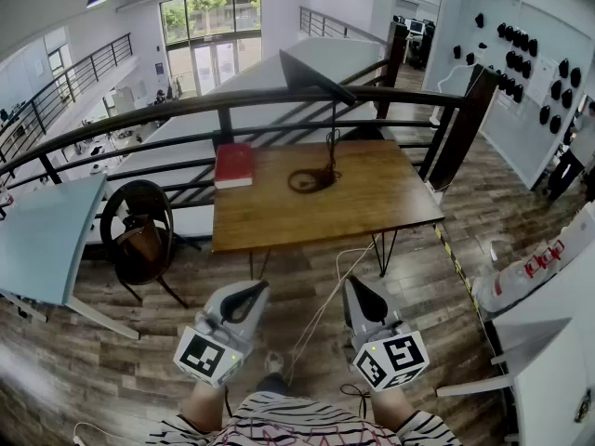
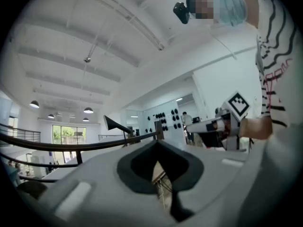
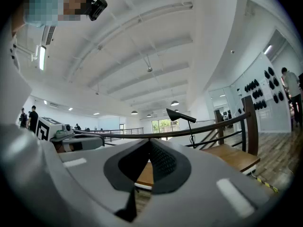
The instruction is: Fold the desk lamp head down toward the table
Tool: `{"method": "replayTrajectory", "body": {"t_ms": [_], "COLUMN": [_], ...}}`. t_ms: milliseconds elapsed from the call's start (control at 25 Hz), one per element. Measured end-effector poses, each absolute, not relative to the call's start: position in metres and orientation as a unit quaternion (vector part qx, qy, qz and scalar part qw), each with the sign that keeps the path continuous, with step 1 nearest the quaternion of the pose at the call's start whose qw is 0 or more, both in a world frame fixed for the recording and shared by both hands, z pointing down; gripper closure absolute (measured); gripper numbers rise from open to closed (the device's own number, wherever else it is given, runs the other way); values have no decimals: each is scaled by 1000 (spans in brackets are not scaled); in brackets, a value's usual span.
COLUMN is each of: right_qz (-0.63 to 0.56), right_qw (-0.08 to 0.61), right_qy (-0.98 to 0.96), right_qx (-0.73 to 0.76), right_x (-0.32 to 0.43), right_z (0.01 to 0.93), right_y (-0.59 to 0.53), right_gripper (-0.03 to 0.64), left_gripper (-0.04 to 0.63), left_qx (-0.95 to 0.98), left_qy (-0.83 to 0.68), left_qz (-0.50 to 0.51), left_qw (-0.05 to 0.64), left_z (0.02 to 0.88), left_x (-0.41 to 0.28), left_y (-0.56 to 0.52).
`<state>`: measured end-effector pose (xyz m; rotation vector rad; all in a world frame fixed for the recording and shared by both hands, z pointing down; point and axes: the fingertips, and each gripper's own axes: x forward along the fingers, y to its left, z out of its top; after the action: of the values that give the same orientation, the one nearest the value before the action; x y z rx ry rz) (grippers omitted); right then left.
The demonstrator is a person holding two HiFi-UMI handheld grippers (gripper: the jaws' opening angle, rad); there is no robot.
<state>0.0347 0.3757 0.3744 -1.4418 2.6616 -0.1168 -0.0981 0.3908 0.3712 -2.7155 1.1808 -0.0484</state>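
At the centre of the head view, on the wooden table [image 1: 372,198], stands the desk lamp [image 1: 332,128]. Its dark round base [image 1: 311,180] sits mid-table, a thin black stem [image 1: 334,133] rises from it, and the wedge-shaped lamp head [image 1: 314,72] is raised at the top, in front of the railing [image 1: 186,110]. A red book [image 1: 233,165] lies at the table's left edge, well apart from the base.

Toward the bottom of the frame, the left gripper [image 1: 251,291] and the right gripper [image 1: 356,288] hover over the floor, well short of the table. Each gripper's own view shows its jaws pressed together with nothing between them, and the lamp is small and distant beyond the tips.

The lamp looks light and spindly. The stem is probably stiff metal but slim enough to flex or sway, and the base seems small for the height, so it could slide or tip under a sideways push. The head looks like a rigid, smooth shell, likely slippery to pinch on its flat faces.

The better hold is probably at the head's edge near its wide free end, where leverage on the hinge is greatest. The other gripper can steady the stem low down or press on the base. The hinge's stiffness cannot be judged from here.
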Motion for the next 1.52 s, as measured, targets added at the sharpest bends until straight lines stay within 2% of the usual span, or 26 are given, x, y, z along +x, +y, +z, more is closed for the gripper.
{"method": "replayTrajectory", "body": {"t_ms": [280, 320, 360, 400, 440, 480, 560, 680, 840, 1240, 1520], "right_qz": [-34, -34, -36, -38, -40, -42, -45, -46, -52, -62, -68], "right_qw": [72, 71, 69, 67, 65, 62, 58, 54, 50, 49, 47], "right_qy": [875, 874, 872, 872, 871, 870, 869, 862, 854, 830, 812], "right_qx": [-477, -480, -483, -484, -485, -486, -490, -501, -516, -553, -578], "right_x": [44, 45, 45, 44, 43, 42, 42, 38, 21, -35, -50], "right_z": [374, 376, 378, 380, 383, 385, 388, 389, 394, 384, 386], "right_y": [376, 373, 368, 362, 356, 350, 333, 303, 253, 122, 59], "right_gripper": [610, 565, 513, 494, 494, 489, 432, 414, 377, 333, 330], "left_gripper": [592, 591, 546, 445, 411, 411, 411, 407, 367, 337, 325], "left_qx": [-911, -911, -912, -913, -914, -916, -921, -928, -931, -941, -949], "left_qy": [403, 402, 401, 399, 397, 394, 383, 364, 357, 331, 309], "left_qz": [-10, -8, -6, -6, -6, -6, -6, -11, -16, -20, -26], "left_qw": [92, 89, 86, 84, 81, 79, 76, 73, 69, 69, 65], "left_z": [372, 374, 376, 378, 381, 384, 388, 392, 394, 378, 379], "left_x": [-90, -89, -90, -90, -91, -90, -89, -90, -112, -178, -200], "left_y": [392, 388, 383, 376, 368, 360, 343, 313, 262, 123, 50]}}
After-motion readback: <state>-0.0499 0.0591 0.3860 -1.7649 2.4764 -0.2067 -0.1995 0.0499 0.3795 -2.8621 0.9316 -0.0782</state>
